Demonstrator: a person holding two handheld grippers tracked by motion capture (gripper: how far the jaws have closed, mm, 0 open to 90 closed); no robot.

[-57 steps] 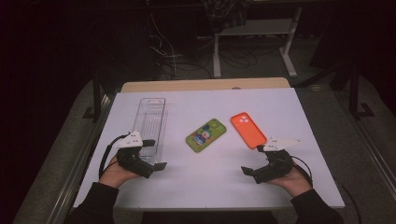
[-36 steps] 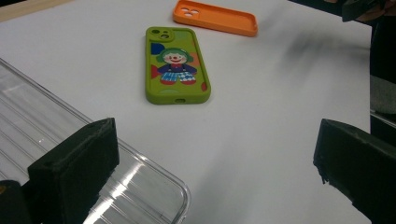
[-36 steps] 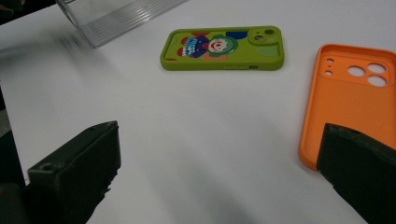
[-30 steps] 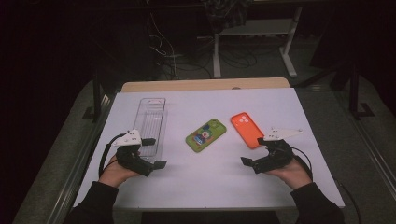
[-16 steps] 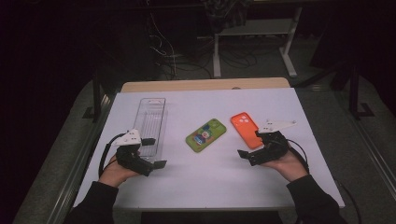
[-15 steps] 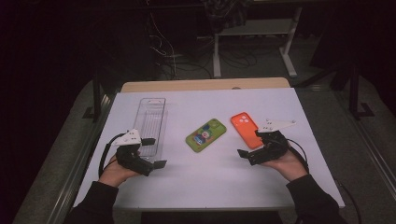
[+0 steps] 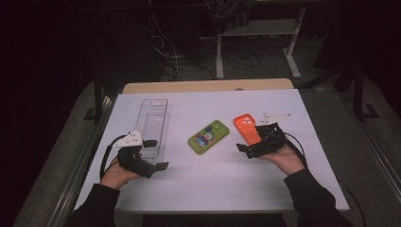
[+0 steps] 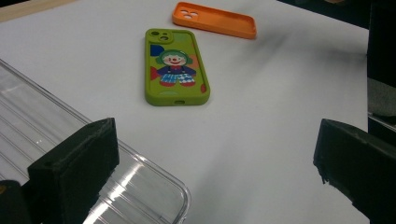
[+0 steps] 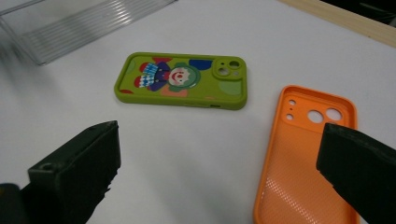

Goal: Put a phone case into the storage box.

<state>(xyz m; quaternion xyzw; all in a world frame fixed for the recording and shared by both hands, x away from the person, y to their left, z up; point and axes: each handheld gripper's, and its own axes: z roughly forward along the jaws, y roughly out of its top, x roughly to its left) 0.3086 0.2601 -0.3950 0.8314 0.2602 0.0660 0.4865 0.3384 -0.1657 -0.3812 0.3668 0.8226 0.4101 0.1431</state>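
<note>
Left gripper (image 7: 150,155): jaws wide, empty, resting beside one clear tray (image 7: 154,122) (likely the destination). One green clown case (image 7: 208,137), face-down, lies ahead between both grippers. Right gripper (image 7: 251,142): jaws spread, nothing held, one orange case (image 7: 246,128) just ahead, hollow side up, apparently its target.

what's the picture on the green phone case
A cartoon clown with green hair and a red nose, plus coloured spots, on the green phone case. The left gripper view shows it best.

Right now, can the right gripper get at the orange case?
Probably yes: the right gripper has its jaws open beside the orange case, which lies hollow side up, nothing between them.
</note>
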